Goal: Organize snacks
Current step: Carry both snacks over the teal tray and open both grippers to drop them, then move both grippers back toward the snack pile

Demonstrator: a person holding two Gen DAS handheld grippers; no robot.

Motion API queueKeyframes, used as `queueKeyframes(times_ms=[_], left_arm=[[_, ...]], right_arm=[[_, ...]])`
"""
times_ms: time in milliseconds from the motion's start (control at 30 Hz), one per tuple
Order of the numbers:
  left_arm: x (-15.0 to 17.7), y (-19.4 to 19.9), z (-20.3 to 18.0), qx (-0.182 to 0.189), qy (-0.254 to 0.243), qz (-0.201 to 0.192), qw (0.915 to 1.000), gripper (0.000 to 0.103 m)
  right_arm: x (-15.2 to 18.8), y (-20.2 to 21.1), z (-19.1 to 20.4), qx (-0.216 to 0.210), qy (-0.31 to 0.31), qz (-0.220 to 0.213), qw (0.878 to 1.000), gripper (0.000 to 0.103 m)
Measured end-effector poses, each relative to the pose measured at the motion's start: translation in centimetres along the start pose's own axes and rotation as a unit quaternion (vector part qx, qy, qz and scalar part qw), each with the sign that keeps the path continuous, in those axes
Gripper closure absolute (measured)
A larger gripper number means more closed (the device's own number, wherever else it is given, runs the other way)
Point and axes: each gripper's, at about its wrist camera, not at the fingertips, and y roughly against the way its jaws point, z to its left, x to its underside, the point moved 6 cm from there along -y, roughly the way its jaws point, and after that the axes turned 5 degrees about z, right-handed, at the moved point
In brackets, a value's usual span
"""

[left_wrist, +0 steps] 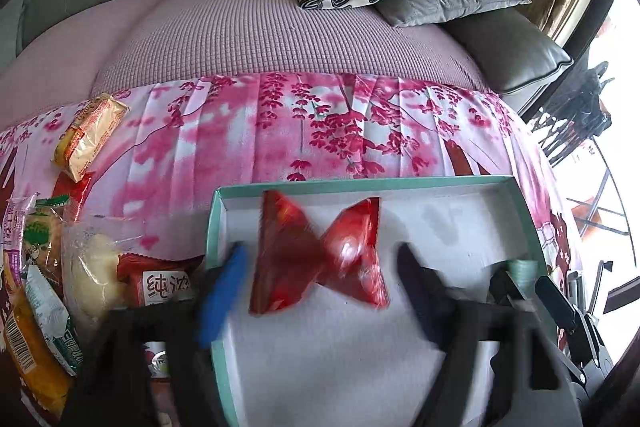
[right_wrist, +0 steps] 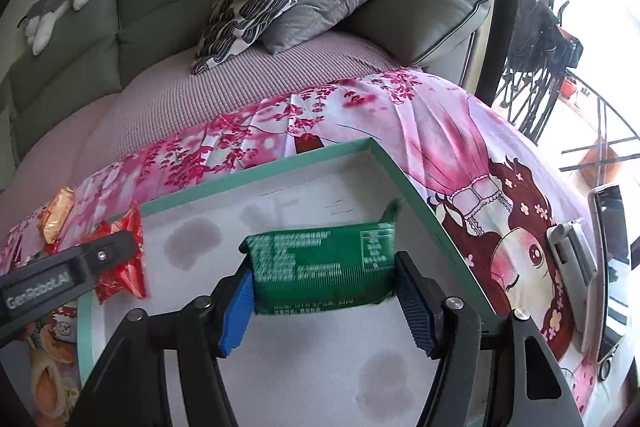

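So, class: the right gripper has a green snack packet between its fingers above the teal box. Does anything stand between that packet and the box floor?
Nothing visible does. The white floor of the teal box under the green packet is bare; the red packets lie off at the box's left edge.

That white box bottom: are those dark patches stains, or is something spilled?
They look like stains. Several greyish blotches mark the white floor of the teal-rimmed box, one beside the green packet and another nearer the camera. Nothing wet or spilled shows.

Left gripper [left_wrist: 320,287] and red packet [left_wrist: 316,259] motion-blurred; green packet's [right_wrist: 324,267] print illegible.
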Motion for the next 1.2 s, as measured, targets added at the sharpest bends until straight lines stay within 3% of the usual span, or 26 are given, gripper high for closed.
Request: queueKeyframes(times_ms=[67, 233, 367, 800, 1200], left_arm=[[0.1, 0.3, 0.0, 0.002, -0.001, -0.001, 1.0, 0.015], [0.4, 2.6, 1.1, -0.026, 0.005, -0.022, 0.9994, 0.014], [1.4, 4.5, 3.1, -0.057, 0.017, -0.037, 0.9975, 0.007], [6.9, 11.0, 12.0, -0.127, 0.086, -0.088, 0.9843, 0.005], [12.4, 14.4, 19.6, -0.16, 0.15, -0.078, 0.9726, 0.005]], right_arm=[[0.1, -0.1, 0.1, -0.007, -0.002, 0.005, 1.0, 0.022], [0.0, 0.5, 0.5, -0.004, 0.008, 0.007, 1.0, 0.021], [0.4, 1.2, 1.0, -0.018, 0.012, 0.014, 1.0, 0.0], [2.6, 6.1, 5.2, -0.075, 0.047, -0.001, 0.996, 0.0], [5.6, 9.3, 10.2, -0.177, 0.058, 0.025, 0.982, 0.0]])
